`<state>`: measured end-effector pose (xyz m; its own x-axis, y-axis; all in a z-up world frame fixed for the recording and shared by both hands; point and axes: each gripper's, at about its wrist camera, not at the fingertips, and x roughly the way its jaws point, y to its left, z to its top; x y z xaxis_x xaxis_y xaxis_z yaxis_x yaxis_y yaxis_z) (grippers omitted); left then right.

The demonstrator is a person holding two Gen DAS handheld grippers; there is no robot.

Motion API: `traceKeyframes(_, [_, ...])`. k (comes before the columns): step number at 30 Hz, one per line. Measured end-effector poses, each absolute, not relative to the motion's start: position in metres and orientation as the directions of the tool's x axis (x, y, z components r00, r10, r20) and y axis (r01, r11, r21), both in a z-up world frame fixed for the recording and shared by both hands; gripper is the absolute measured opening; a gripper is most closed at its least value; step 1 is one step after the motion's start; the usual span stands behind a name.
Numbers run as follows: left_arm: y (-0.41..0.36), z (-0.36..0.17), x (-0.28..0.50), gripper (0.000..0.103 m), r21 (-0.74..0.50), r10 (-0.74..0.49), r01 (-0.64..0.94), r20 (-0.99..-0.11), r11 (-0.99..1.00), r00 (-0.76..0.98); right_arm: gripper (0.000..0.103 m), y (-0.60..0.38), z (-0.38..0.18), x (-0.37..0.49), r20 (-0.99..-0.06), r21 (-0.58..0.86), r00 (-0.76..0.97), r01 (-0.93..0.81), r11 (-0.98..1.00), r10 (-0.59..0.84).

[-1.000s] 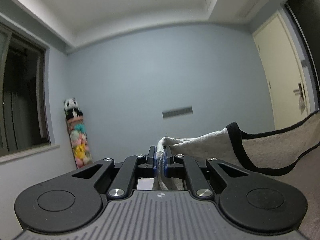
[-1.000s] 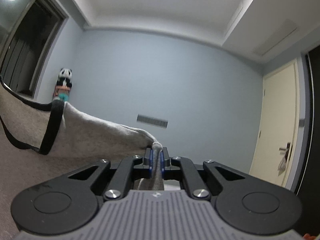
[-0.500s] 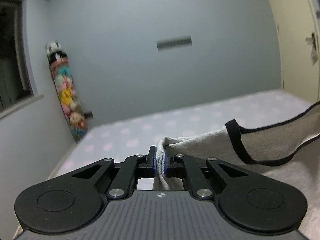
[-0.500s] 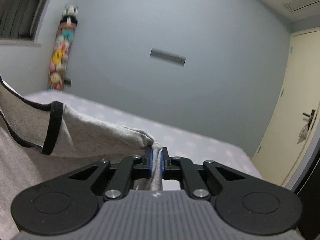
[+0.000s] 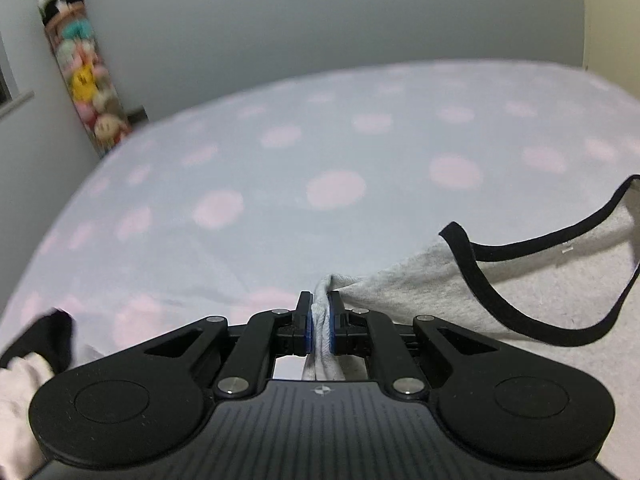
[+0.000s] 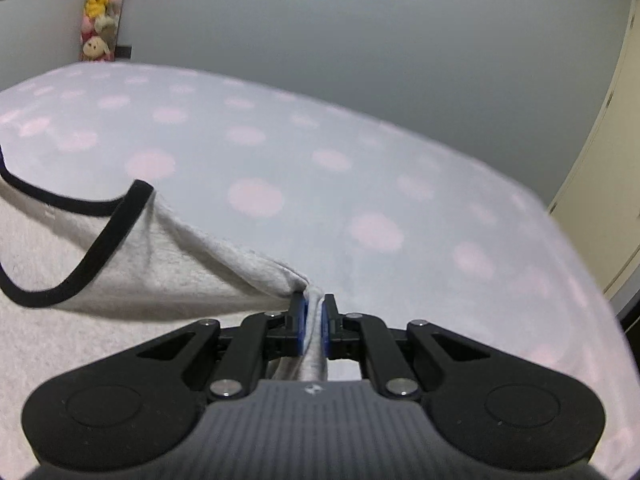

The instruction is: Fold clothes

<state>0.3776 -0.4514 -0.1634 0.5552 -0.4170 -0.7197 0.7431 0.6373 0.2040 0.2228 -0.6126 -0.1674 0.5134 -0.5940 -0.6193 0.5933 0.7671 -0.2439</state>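
Observation:
A light grey top with black trim (image 5: 404, 276) hangs stretched between my two grippers over the bed. My left gripper (image 5: 320, 308) is shut on a bunched corner of it, and the cloth runs off to the right, where a black-edged opening (image 5: 520, 312) sags. In the right wrist view the same grey top (image 6: 180, 268) spreads to the left. There my right gripper (image 6: 313, 308) is shut on its other corner. Both grippers point down toward the bed.
The bed (image 5: 280, 184) wears a pale blue sheet with pink dots and fills the space ahead. A tall column of plush toys (image 5: 84, 72) stands in the far left corner. Dark and pale clothing (image 5: 36, 356) lies at the lower left. A cream door (image 6: 600, 184) is at right.
Both grippers have swung down from facing the wall and ceiling to facing the bed, carrying the grey top with them. Their grip on the cloth looks the same.

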Motion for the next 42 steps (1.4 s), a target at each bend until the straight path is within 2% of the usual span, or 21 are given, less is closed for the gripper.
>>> traceKeyframes(2, [-0.459,-0.179,0.376,0.007,0.208,-0.398,0.744,-0.738,0.634,0.545,0.01,-0.62,-0.181,0.23,-0.651,-0.225,0.5,0.592,0.774,-0.571])
traceKeyframes(4, [-0.461,-0.185,0.375,0.009,0.21,-0.386,0.746,-0.75,0.632,0.537,0.015,-0.619,-0.189,0.234,-0.673,-0.21,0.486,0.596,0.775,-0.557])
traceKeyframes(6, [-0.462,-0.189,0.375,0.01,0.211,-0.374,0.748,-0.761,0.629,0.53,0.029,-0.619,-0.195,0.238,-0.688,-0.193,0.477,0.606,0.771,-0.547])
traceKeyframes(7, [-0.462,-0.191,0.374,0.011,0.212,-0.368,0.749,-0.767,0.628,0.526,0.032,-0.621,-0.196,0.242,-0.691,-0.18,0.476,0.615,0.768,-0.544])
traceKeyframes(9, [-0.46,-0.19,0.37,0.02,0.21,-0.365,0.744,-0.767,0.635,0.528,0.046,-0.625,-0.196,0.248,-0.696,-0.156,0.476,0.631,0.76,-0.538])
traceKeyframes(12, [-0.443,-0.171,0.365,0.034,0.15,-0.407,0.733,-0.749,0.664,0.522,0.051,-0.617,-0.182,0.228,-0.691,-0.118,0.489,0.65,0.751,-0.532])
traceKeyframes(13, [-0.436,-0.164,0.364,0.043,0.131,-0.419,0.73,-0.745,0.671,0.519,0.052,-0.613,-0.175,0.221,-0.684,-0.108,0.497,0.655,0.748,-0.534])
traceKeyframes(14, [-0.429,-0.156,0.362,0.046,0.114,-0.428,0.726,-0.741,0.679,0.517,0.054,-0.608,-0.166,0.213,-0.674,-0.099,0.505,0.661,0.744,-0.539])
traceKeyframes(18, [-0.38,-0.129,0.339,0.046,0.059,-0.418,0.696,-0.761,0.716,0.495,0.067,-0.574,-0.139,0.171,-0.642,-0.025,0.549,0.683,0.73,-0.535])
traceKeyframes(24, [-0.305,-0.111,0.297,0.046,0.001,-0.367,0.633,-0.814,0.774,0.45,0.069,-0.495,-0.124,0.1,-0.652,0.08,0.579,0.695,0.714,-0.49])
traceKeyframes(32, [-0.226,-0.116,0.24,0.046,-0.054,-0.288,0.55,-0.892,0.833,0.348,0.074,-0.418,-0.123,0.033,-0.642,0.107,0.576,0.721,0.685,-0.506])
traceKeyframes(42, [-0.199,-0.156,0.224,0.046,-0.005,-0.157,0.456,-0.942,0.89,0.295,0.077,-0.394,-0.123,-0.021,-0.551,0.23,0.639,0.735,0.638,-0.537])
